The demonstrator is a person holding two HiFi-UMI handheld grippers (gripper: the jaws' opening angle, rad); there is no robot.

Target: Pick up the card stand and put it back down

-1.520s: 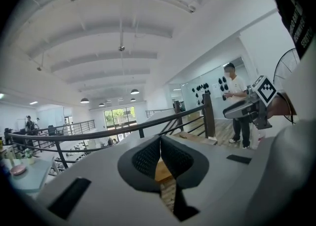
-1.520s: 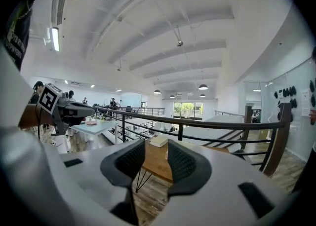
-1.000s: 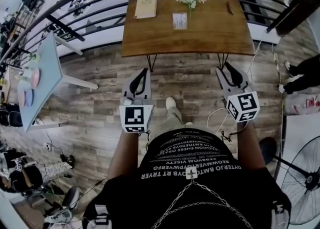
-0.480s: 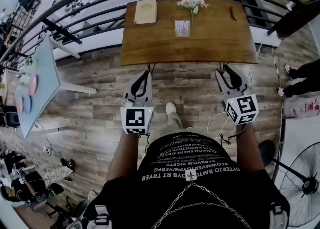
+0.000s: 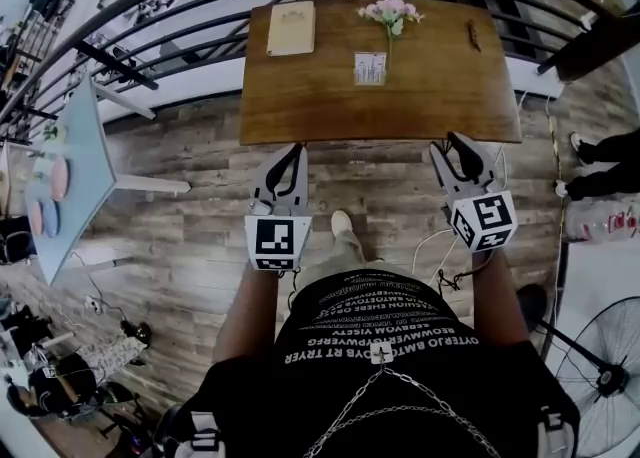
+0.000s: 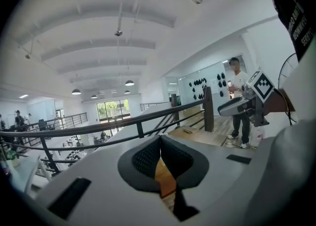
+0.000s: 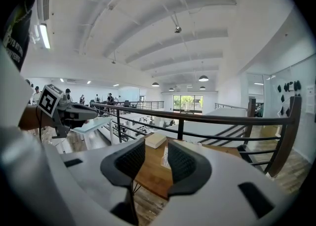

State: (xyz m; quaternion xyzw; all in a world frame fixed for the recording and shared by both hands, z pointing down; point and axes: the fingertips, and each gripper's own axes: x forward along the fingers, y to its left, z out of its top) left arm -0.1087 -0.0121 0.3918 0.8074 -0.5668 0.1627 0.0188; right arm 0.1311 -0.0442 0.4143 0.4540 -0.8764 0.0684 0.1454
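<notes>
The card stand (image 5: 369,68), a small white upright card, sits at the middle of the wooden table (image 5: 300,96), just in front of a vase of pink flowers (image 5: 390,12). Both grippers hang over the floor short of the table's near edge. My left gripper (image 5: 296,152) is shut, its pads meeting at the tips with nothing between them (image 6: 160,143). My right gripper (image 5: 458,142) stands open and holds nothing. In the right gripper view, the card stand (image 7: 164,159) shows far off through the gap of that gripper (image 7: 156,145).
A tan book (image 5: 291,28) lies at the table's back left and a small dark object (image 5: 474,34) at its back right. A black railing (image 5: 200,6) runs behind the table. A light blue table (image 5: 80,176) stands left, a fan (image 5: 610,376) lower right, a person's legs (image 5: 600,161) right.
The wooden table has drawn nearer in the head view and both grippers have come up close to its near edge. Neither gripper's jaws have changed.
</notes>
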